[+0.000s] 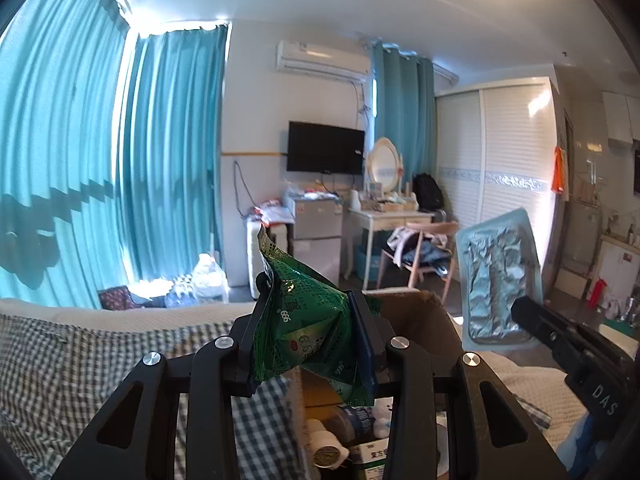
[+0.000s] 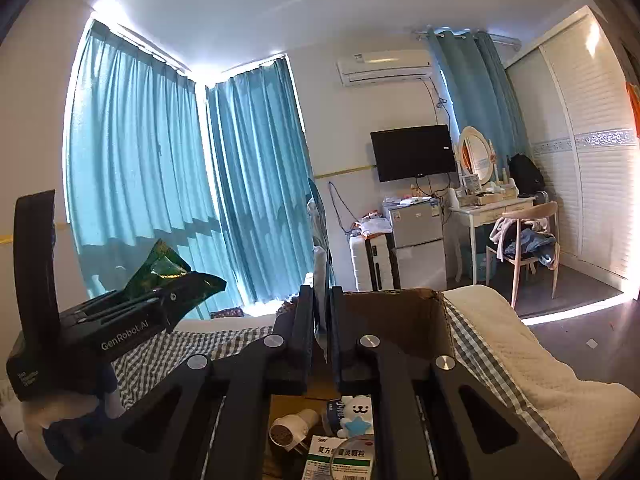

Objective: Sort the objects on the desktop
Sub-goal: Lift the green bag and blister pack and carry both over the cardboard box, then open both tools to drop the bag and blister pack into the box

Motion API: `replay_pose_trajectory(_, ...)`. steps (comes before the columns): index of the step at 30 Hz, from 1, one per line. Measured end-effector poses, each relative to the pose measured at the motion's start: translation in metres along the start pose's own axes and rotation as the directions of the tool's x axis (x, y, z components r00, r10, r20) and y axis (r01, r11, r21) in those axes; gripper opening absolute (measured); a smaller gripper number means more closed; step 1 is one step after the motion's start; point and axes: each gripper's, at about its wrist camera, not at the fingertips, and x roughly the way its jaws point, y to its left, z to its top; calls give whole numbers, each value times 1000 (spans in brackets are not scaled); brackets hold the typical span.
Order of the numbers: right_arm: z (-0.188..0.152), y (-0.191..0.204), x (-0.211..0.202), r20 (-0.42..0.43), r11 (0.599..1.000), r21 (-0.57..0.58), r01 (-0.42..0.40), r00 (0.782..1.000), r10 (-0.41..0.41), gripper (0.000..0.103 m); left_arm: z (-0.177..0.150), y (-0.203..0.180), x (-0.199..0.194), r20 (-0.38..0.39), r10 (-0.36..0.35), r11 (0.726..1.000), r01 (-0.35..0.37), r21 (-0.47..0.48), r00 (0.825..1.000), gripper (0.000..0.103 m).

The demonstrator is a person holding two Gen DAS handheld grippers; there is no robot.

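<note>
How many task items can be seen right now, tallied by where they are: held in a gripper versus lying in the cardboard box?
Held in grippers: 2, green sachet in the left gripper, silvery blister pack in the right gripper.
Inside the cardboard box: 4, white bottle, blue-labelled bottle, bear-face pack, medicine box.
Total: 6; more may lie hidden.

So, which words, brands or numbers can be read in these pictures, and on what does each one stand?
"GenRobot.AI": side of the left gripper
"DAS": body of the right gripper
"999": green sachet, mirrored; also the medicine box
Chinese characters on the medicine box: too blurred to read surely
Left gripper's small label: unreadable
</note>
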Motion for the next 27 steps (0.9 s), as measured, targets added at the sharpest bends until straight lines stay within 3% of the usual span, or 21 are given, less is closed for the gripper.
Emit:
replay_pose_trajectory(6, -9, -17, 16, -44, 999, 18, 39, 998, -38, 7, -19, -23, 44, -86, -44, 999, 46, 20, 995, 37)
replay_pose_trajectory(14, -32, -39, 50, -146, 995, 26, 97, 985, -93, 7, -48, -52, 92, -207, -89, 992, 104, 67, 974, 37)
replay_pose_trajectory(21, -49, -53, 72, -219, 992, 4, 127, 968, -123, 8, -66, -61, 118, -300, -86, 990, 114, 77, 950, 37)
replay_pose_trajectory(24, -53, -51, 79, -251, 989, -24, 146, 957, -147, 8, -68, -64, 121, -314, -35, 993, 68, 96, 949, 41)
replay_pose_trajectory(27, -50, -50, 75, -235, 977, -53, 206, 948, -213, 10, -63, -59, 113, -298, -47, 995, 71, 72, 953, 45)
